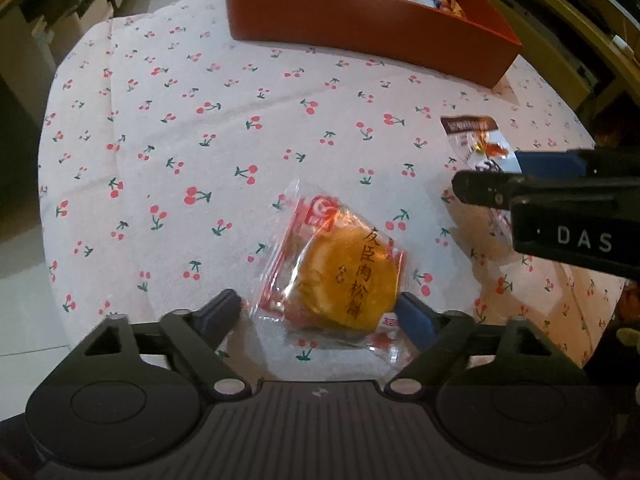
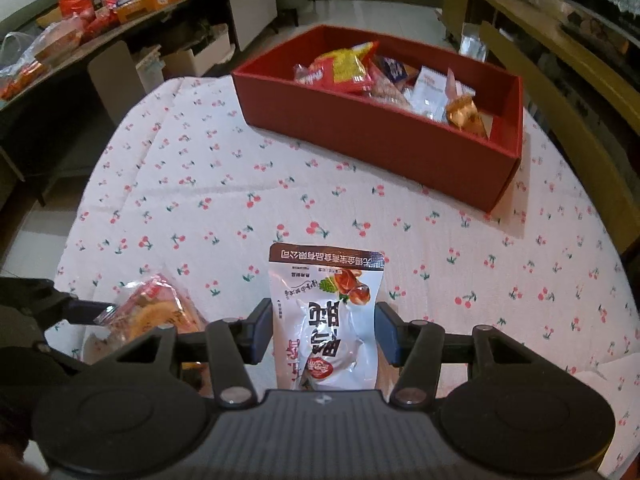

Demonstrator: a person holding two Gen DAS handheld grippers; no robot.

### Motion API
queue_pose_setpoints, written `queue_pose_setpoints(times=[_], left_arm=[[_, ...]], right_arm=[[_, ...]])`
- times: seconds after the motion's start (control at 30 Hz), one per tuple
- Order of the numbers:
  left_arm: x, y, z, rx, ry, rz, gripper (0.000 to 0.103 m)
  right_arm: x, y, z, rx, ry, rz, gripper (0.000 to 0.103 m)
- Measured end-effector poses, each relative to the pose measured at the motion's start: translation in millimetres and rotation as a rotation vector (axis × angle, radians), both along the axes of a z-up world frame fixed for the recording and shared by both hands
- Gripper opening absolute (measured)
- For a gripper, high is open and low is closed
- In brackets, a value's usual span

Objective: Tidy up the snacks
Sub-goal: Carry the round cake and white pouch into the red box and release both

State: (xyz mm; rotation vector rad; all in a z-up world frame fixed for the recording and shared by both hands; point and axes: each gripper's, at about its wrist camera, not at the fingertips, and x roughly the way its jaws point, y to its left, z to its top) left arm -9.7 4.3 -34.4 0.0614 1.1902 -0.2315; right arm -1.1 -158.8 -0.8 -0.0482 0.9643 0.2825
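A round golden pastry in a clear and red wrapper [image 1: 340,276] lies on the cherry-print cloth [image 1: 180,140]. My left gripper [image 1: 318,306] straddles it, open; its right pad is at the wrapper's edge and its left pad stands just clear. A white chestnut pouch [image 2: 324,312] rests on the cloth with my right gripper [image 2: 324,320] shut on it, a pad against each long edge. In the left wrist view the right gripper [image 1: 488,174] comes in from the right, with the pouch's top [image 1: 472,136] showing beyond it. The pastry [image 2: 156,316] sits left of the pouch.
A red open box [image 2: 360,136] with several snack packets inside stands at the far side of the table. A wooden bench [image 2: 580,92] runs along the right. A long counter [image 2: 80,52] piled with goods stands at the back left. Bare cloth lies between the snacks and the box.
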Motion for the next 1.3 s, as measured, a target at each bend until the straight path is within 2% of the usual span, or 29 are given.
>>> queue_pose_setpoints(times=[0.03,0.5,0.93,1.3], left_arm=[[-1,-1,2,-0.001,-0.007,-0.001,0.074],[3,-6,14,-0.050,-0.033,0.003,0.058],[12,5,21,-0.089,-0.056,0.056,0.054],[35,-7,50,-0.106,-0.158,0.032,0.054]], right_arm=[[-2,1,2,-0.005,-0.014,0.003,0.074],[-6,-2,13,-0.012,-0.074,0.003,0.074],[-4,-11,17,0.019,-0.084,-0.020,0.074],[16,-22,32,0.044,-0.129,-0.069,0.074]])
